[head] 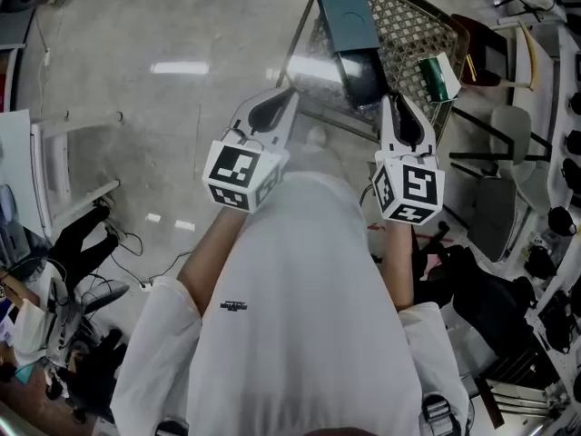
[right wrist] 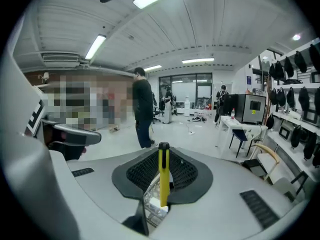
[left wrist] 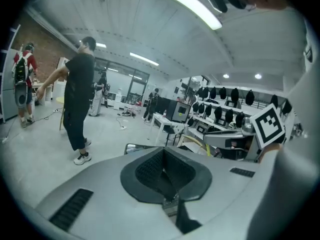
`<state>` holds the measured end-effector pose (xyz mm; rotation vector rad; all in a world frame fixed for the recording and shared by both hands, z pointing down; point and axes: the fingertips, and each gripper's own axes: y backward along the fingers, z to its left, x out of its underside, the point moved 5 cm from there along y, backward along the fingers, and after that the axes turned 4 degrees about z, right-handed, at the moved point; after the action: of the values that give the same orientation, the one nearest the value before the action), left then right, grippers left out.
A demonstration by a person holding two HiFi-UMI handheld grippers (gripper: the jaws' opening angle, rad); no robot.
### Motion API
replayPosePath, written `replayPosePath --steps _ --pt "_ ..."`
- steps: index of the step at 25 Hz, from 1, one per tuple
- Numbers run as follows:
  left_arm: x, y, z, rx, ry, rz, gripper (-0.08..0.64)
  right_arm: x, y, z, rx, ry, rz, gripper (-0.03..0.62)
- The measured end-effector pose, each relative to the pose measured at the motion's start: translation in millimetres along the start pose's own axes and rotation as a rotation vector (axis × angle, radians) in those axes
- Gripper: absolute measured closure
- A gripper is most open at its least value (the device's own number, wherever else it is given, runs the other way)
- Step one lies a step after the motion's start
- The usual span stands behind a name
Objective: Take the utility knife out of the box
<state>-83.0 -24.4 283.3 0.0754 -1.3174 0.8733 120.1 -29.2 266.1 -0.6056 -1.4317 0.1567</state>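
Utility knife (right wrist: 163, 178): yellow body, black end outward, lying along the jaws of my right claw (right wrist: 162, 154), whose pads clamp it. I hold it at chest level above the wire basket (head: 413, 21), so I judge it out of its box. My left claw (left wrist: 163, 156): jaws together, empty, level alongside, with no job in hand.

Matt grey plastic shells and black ridged pads (left wrist: 148, 169) on left hand-held gripper (left wrist: 164, 156) and right hand-held gripper (right wrist: 163, 156), glossy yellow plastic utility knife (right wrist: 163, 176) between the right's pads, polished floor (head: 182, 107) below.
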Motion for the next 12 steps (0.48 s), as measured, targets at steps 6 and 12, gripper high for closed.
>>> replayPosePath --steps 6,12 --pt "-17 18 -4 -0.013 -0.021 -0.059 0.558 -14 24 5 0.0 0.006 -0.111 0.537" --pt "-24 28 -9 -0.021 -0.04 -0.085 0.56 -17 39 6 -0.008 0.009 -0.19 0.537"
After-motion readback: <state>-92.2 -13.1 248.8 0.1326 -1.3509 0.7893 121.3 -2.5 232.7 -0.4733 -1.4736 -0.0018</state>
